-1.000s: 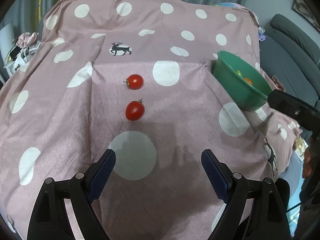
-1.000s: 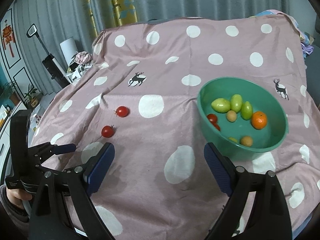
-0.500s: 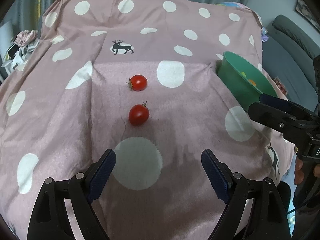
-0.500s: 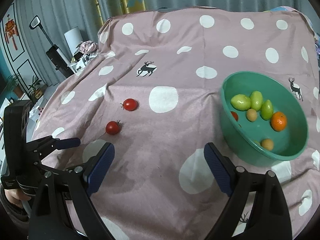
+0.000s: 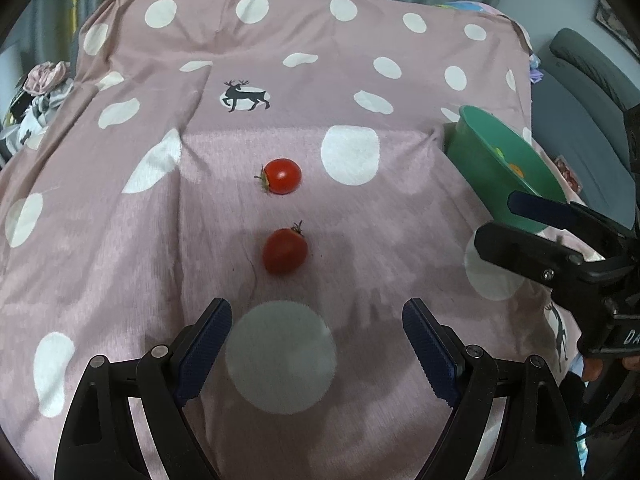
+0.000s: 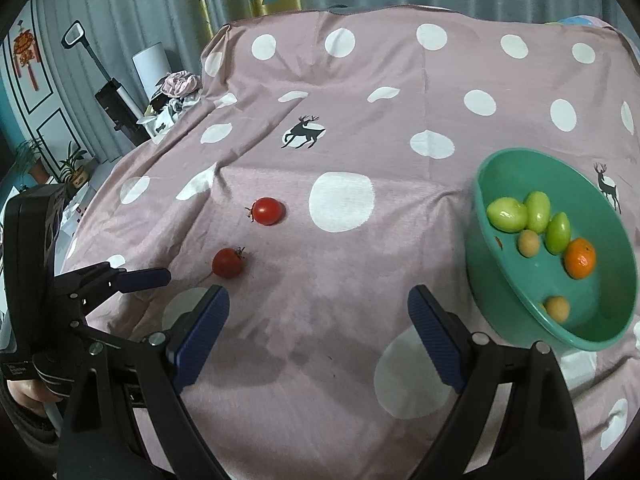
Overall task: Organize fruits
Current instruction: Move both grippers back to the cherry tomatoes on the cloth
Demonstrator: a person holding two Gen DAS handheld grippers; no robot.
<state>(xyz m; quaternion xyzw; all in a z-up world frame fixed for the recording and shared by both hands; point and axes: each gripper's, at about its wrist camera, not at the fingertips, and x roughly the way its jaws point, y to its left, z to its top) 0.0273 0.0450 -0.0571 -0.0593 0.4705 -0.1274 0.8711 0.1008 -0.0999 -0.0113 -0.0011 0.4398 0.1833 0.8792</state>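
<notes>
- left gripper (image 5: 316, 344) wide open, nothing in it, bottom of frame
- right gripper (image 6: 318, 320) released too, empty
- two tomatoes (image 5: 285, 256) mid-frame on the spotted cloth (image 5: 120, 240)
- green bowl (image 6: 500, 292) at right, holding fruit

The left gripper (image 5: 316, 344) and the right gripper (image 6: 318, 332) are each held pitched downward, jaws spread wide with nothing between them. Fingers (image 6: 28, 394) are seen wrapped around the left handle.

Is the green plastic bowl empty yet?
No. The green plastic bowl holds green fruits, an orange mandarin and small tan fruits.
</notes>
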